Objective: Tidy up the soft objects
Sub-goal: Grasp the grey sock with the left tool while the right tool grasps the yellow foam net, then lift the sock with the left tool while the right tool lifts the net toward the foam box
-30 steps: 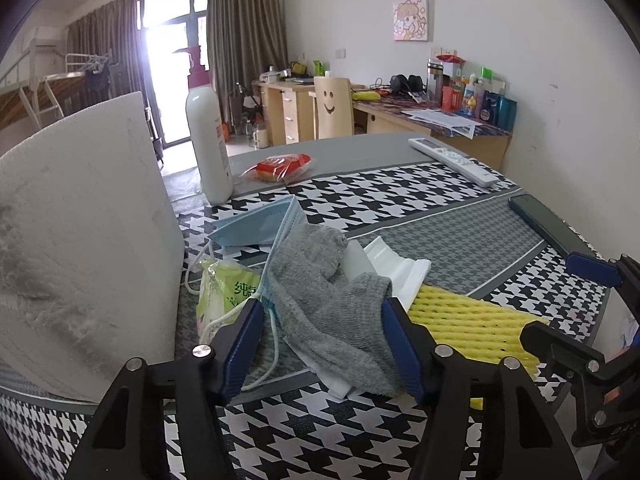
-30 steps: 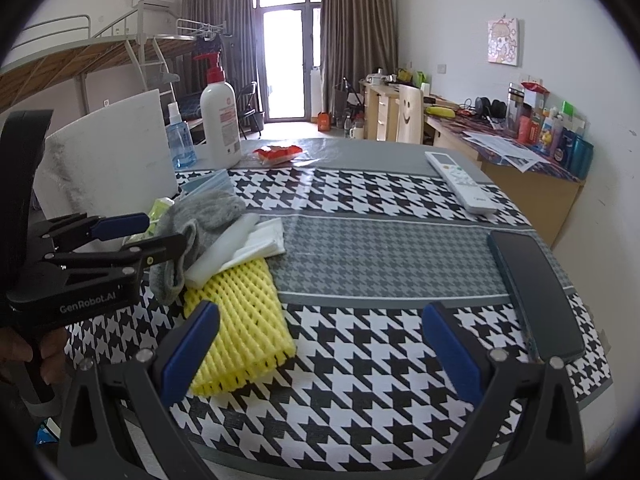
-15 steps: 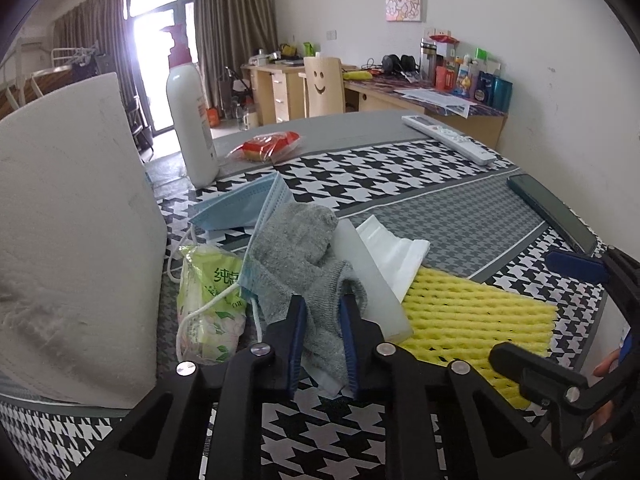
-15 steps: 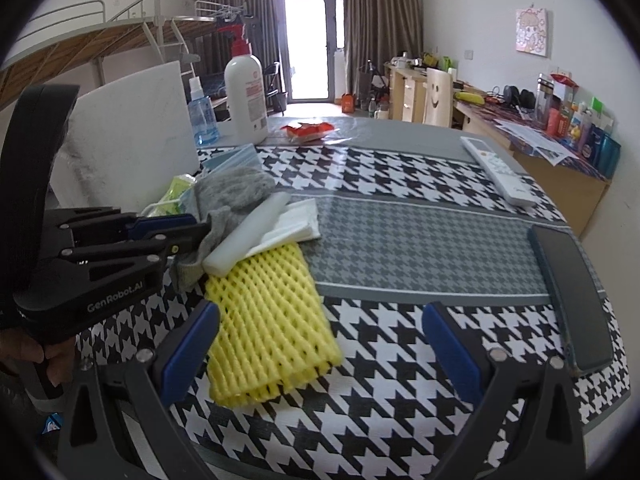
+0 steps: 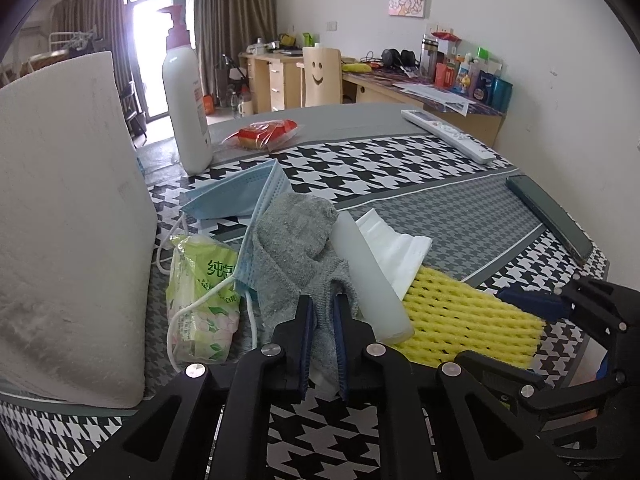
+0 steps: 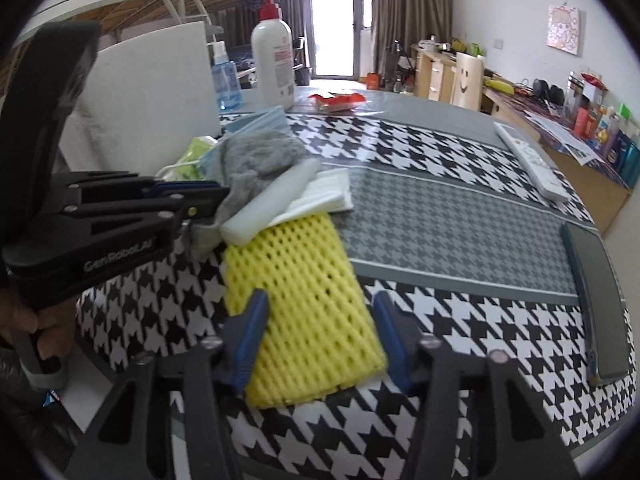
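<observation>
A grey sock (image 5: pixel 296 240) lies in a pile with a blue face mask (image 5: pixel 236 196), a green tissue pack (image 5: pixel 202 300), a white foam strip (image 5: pixel 368 276) and white folded tissue (image 5: pixel 404 252). My left gripper (image 5: pixel 323 320) is shut on the sock's near end; it also shows in the right wrist view (image 6: pixel 216 196). A yellow foam net (image 6: pixel 304 300) lies on the houndstooth cloth. My right gripper (image 6: pixel 318 320) is open, its fingers on either side of the net's near end.
A tall white foam block (image 5: pixel 68 216) stands at the left. A lotion pump bottle (image 5: pixel 186 108), a red snack packet (image 5: pixel 264 134), a white remote (image 5: pixel 448 134) and a dark phone (image 6: pixel 596 300) lie on the table. The table's front edge is close.
My left gripper closed on the grey sock. My right gripper moved left and forward over the yellow foam net and its fingers narrowed around it.
</observation>
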